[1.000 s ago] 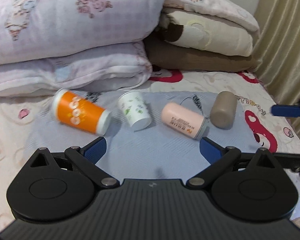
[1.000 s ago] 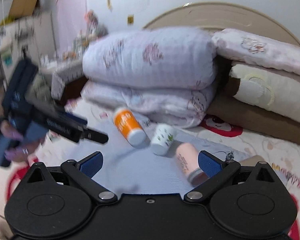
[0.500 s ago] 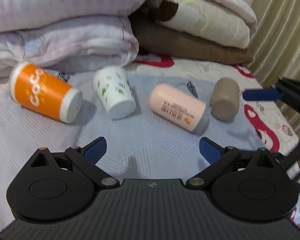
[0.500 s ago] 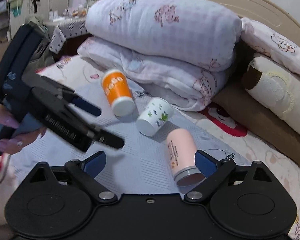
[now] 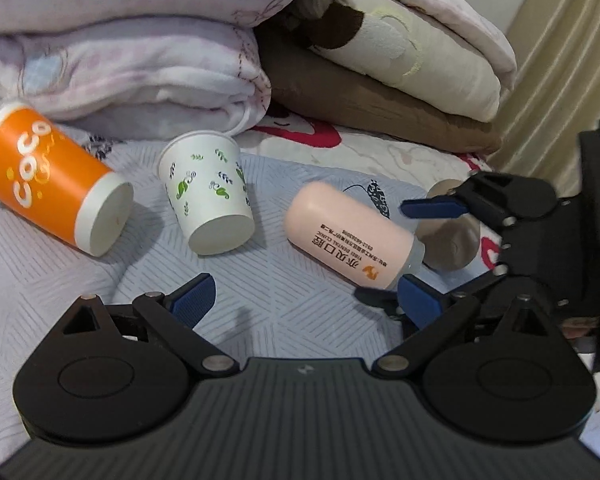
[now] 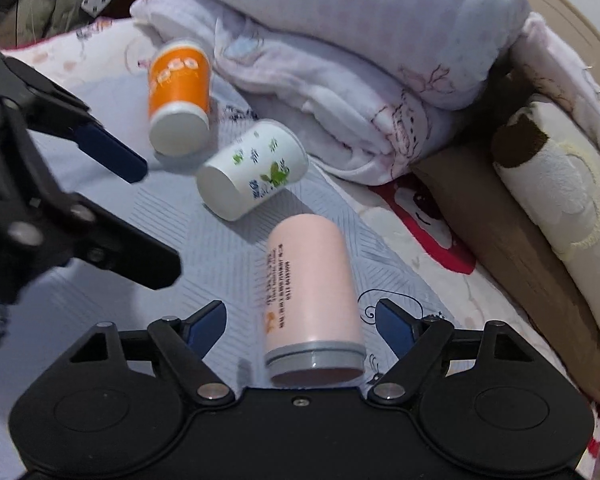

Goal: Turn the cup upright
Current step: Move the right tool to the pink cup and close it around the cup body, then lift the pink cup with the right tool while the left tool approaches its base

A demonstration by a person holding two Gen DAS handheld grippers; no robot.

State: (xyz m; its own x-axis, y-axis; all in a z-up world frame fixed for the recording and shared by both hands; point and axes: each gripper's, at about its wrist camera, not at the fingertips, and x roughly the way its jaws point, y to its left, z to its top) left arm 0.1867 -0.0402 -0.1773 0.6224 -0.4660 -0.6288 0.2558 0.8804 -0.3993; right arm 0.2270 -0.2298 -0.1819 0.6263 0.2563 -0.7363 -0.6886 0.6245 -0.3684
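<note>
Several cups lie on their sides on a pale blue mat (image 5: 284, 304) on the bed: an orange cup (image 5: 48, 182) (image 6: 179, 94), a white leaf-print cup (image 5: 208, 196) (image 6: 254, 168), a pink cup (image 5: 350, 236) (image 6: 310, 296) and a taupe cup (image 5: 452, 236). My right gripper (image 6: 302, 326) is open, its fingers either side of the pink cup's grey rim end without touching. My left gripper (image 5: 304, 298) is open and empty, in front of the white and pink cups.
Stacked pink-white pillows (image 5: 120, 40) and folded brown and cream blankets (image 5: 396, 68) rise right behind the cups. A beige curtain (image 5: 568, 40) hangs at the right. The left gripper also shows at the left of the right wrist view (image 6: 52, 184).
Both grippers have moved forward and down toward the cups. The right gripper has closed in on the pink cup, which now lies between its open fingers. The cups have not moved.
</note>
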